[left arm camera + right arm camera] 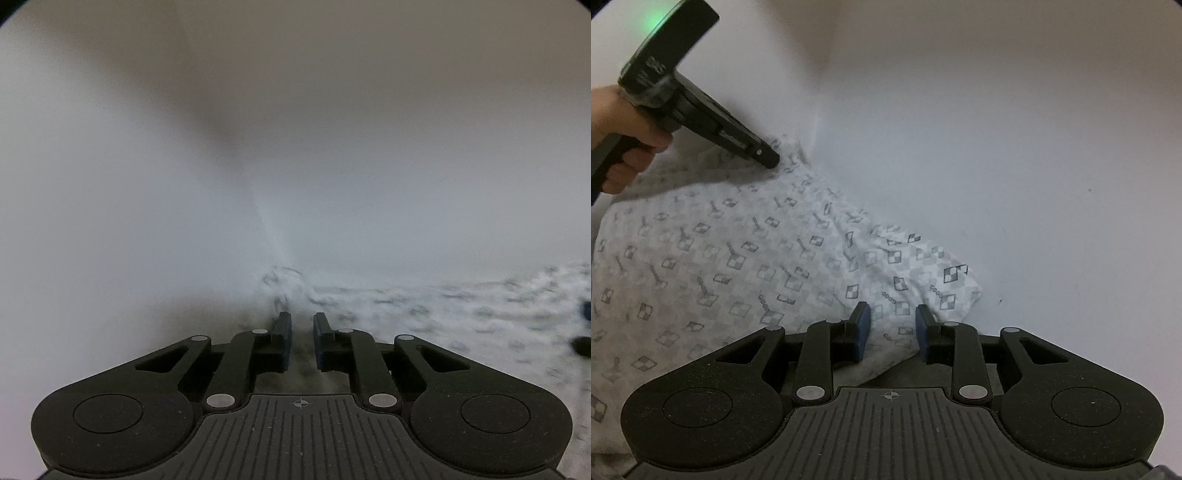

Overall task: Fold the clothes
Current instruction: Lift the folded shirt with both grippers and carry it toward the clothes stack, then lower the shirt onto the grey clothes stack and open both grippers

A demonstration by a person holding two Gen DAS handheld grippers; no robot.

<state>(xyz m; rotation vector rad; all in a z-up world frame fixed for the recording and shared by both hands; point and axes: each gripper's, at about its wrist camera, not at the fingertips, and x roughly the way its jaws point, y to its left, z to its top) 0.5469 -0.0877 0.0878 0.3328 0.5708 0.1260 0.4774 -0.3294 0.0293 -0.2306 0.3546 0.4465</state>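
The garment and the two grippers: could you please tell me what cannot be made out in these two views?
- Left wrist view: the patterned garment is smeared by motion blur, so its print and whether the left gripper pinches fabric cannot be told.
- Right wrist view: the garment's near edge is hidden beneath the right gripper; its left side is cut off by the frame.
- Right wrist view: the left gripper's tip is seen side-on, so its opening is hidden.

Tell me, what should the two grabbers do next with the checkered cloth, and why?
Probably lift the right gripper and carry its corner across. The patterned cloth lies spread on the white table, a fold sits between the right gripper's blue pads, and the left gripper meets the far edge. Whether either truly pinches it is unclear.
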